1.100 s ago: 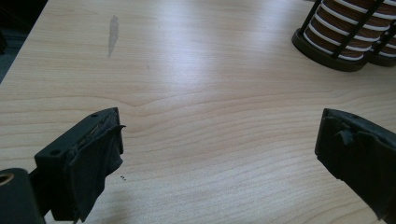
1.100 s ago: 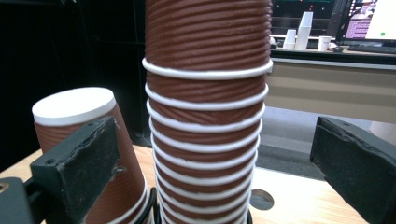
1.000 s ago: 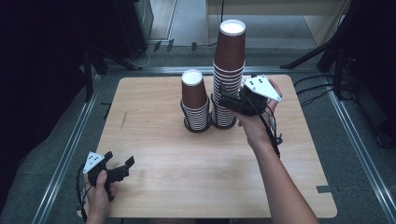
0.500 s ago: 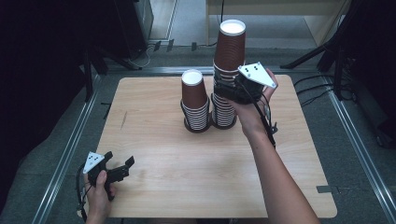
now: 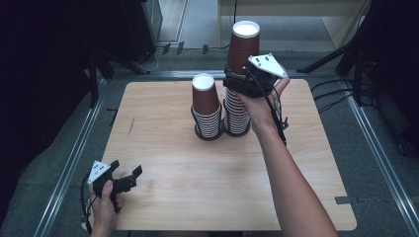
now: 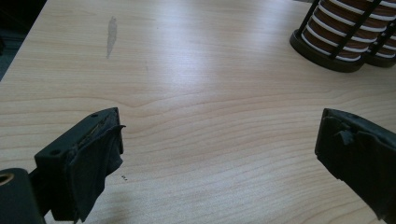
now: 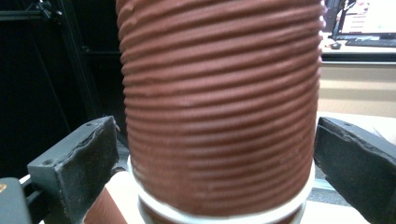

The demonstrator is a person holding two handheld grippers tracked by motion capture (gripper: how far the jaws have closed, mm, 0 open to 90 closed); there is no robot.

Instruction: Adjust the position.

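While the left gripper [image 5: 129, 178] is idling agape, the right gripper [image 7: 212, 154] is straddling, unclenched, the light, crushable top cup [image 7: 219, 102], best pinched gently above its rim.

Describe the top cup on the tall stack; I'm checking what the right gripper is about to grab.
The top cup is brown, ribbed paper with a white rim, standing upside down and upright, nested on the tall stack. The right gripper has an open jaw either side of it, gaps showing, neither jaw touching.

Open left tool [image 6: 217, 154] above bare wooden table [image 6: 196, 93], cup stacks [image 6: 338, 35] beyond.
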